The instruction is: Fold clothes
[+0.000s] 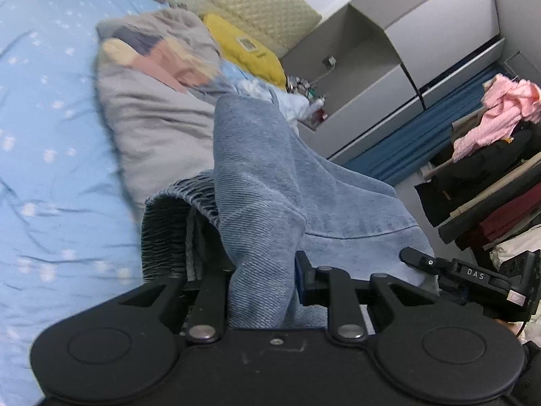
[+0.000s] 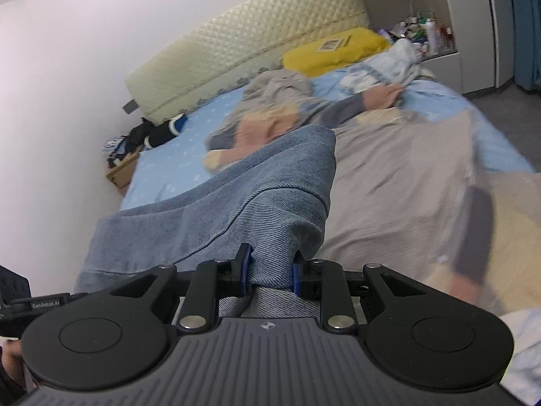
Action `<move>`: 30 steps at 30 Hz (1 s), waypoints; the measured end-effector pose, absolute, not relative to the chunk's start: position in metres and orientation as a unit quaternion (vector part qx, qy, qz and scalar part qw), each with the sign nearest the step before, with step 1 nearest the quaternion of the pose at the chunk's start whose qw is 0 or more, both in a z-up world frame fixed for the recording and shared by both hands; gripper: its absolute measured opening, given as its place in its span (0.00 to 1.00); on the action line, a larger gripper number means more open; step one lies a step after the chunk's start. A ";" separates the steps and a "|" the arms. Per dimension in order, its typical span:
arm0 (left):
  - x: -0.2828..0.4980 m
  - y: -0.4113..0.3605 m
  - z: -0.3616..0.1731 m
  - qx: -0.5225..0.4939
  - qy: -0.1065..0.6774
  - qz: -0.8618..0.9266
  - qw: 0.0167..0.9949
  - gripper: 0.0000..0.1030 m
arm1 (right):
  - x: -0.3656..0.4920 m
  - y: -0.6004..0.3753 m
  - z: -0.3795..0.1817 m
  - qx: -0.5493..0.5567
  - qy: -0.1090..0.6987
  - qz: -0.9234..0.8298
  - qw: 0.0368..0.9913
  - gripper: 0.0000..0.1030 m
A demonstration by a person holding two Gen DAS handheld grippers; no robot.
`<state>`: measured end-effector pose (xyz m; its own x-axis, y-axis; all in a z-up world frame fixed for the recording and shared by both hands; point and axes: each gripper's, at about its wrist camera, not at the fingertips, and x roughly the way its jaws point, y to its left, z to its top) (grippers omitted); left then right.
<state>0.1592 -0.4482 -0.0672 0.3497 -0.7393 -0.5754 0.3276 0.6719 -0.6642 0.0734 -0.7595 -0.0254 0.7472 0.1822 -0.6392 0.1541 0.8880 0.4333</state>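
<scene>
Left gripper (image 1: pixel 262 284), bottom centre of its view: jaws drawn close, clamped on a bunched fold of the jeans (image 1: pixel 267 182). Right gripper (image 2: pixel 268 272), bottom centre of its view: jaws likewise narrow, blue pads pinching the same jeans (image 2: pixel 257 196).

The jeans are faded blue denim with a ribbed twill weave, a curved stitched seam and a gathered elastic waistband (image 1: pixel 175 203) at centre left of the left view. They hang lifted between both grippers, draped above the bed.

Beyond lies a grey garment (image 2: pixel 389 176), soft and creased, spread on the light blue bedsheet (image 1: pixel 50 135) with small white print. Further up sit a yellow cushion (image 2: pixel 334 50) and the cream quilted headboard (image 2: pixel 243 47).
</scene>
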 end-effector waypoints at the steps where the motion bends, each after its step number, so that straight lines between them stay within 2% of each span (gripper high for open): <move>1: 0.161 -0.464 -0.070 -0.221 0.463 -0.341 0.788 0.19 | 0.073 -0.774 -0.027 0.240 0.358 0.004 0.902 0.24; 8: 0.177 -0.562 -0.108 -0.181 0.481 -0.365 0.776 0.21 | 0.064 -0.854 -0.054 0.248 0.360 -0.026 0.899 0.24; 15: 0.192 -0.611 -0.181 -0.130 0.556 -0.316 0.758 0.22 | 0.067 -0.879 -0.141 0.268 0.426 -0.074 0.861 0.25; 19: 0.193 -0.619 -0.210 -0.123 0.574 -0.291 0.755 0.27 | 0.063 -0.877 -0.182 0.278 0.450 -0.094 0.843 0.27; 24: 0.191 -0.618 -0.218 -0.124 0.570 -0.292 0.758 0.30 | 0.061 -0.880 -0.208 0.283 0.447 -0.103 0.842 0.32; 30: 0.175 -0.630 -0.197 -0.062 0.556 -0.284 0.779 0.38 | 0.052 -0.885 -0.197 0.282 0.441 -0.113 0.844 0.41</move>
